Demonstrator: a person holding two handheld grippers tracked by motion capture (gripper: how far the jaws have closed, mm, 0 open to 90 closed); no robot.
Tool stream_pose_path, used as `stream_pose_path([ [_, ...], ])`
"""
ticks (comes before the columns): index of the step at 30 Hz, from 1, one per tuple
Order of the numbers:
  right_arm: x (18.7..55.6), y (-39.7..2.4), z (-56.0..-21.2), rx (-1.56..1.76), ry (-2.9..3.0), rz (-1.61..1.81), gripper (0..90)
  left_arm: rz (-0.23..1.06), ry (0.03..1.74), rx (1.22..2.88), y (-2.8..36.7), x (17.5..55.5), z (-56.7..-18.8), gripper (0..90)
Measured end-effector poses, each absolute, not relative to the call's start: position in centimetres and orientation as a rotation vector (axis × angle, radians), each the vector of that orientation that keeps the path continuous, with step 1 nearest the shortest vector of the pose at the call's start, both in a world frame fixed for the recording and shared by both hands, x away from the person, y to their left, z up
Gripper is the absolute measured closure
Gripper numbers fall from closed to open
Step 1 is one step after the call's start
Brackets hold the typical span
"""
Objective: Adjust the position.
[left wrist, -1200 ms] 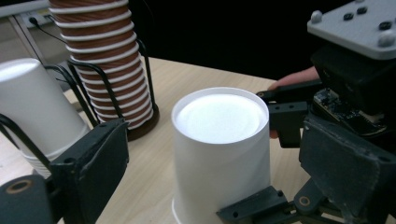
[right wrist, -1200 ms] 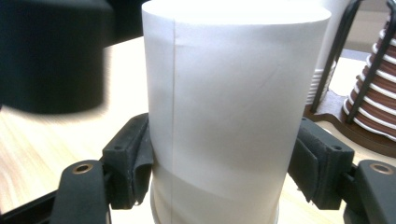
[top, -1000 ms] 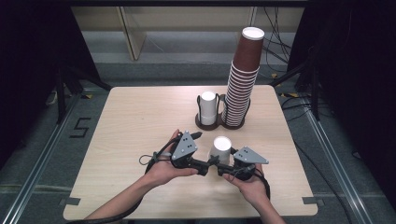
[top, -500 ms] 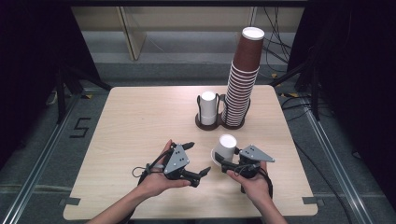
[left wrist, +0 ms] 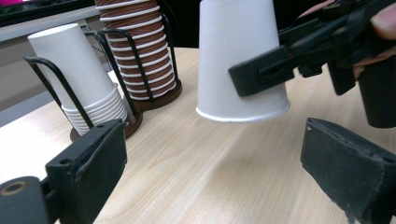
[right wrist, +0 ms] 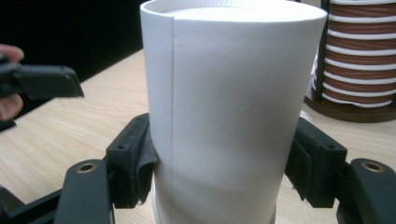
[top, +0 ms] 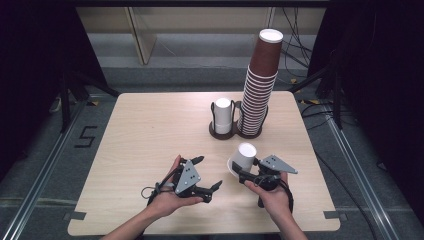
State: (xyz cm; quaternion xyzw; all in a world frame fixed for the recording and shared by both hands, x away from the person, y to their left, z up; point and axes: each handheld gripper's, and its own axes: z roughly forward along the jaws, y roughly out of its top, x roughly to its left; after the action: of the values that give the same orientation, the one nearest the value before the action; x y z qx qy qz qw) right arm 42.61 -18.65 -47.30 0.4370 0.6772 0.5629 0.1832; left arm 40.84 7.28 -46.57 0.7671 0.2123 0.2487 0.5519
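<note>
Ur right gripper point(top: 243, 172) is clamped on the white cup point(top: 243, 158) lower-mid frame, left gripper point(top: 209, 173) jaws apart w/ nothing between; squeeze harder & it'll crush.

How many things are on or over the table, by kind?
Loose white cup, upside down in the right gripper: 1
White cup stacks: 1
Brown cup stacks: 1
Holders: 1
Grippers, including the left gripper: 2
Total: 6
</note>
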Motion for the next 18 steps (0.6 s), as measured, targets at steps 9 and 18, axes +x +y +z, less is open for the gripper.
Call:
stream_pose_path([
  [9,43.0,-19.5,-47.6,1.373,1.840,1.730,32.2,0.576,0.484,1.845,6.8,40.8,-47.1,5.0],
  [18,43.0,-20.1,-47.4,1.497,1.796,1.820,32.2,0.531,0.473,1.866,6.3,40.8,-46.9,0.1],
])
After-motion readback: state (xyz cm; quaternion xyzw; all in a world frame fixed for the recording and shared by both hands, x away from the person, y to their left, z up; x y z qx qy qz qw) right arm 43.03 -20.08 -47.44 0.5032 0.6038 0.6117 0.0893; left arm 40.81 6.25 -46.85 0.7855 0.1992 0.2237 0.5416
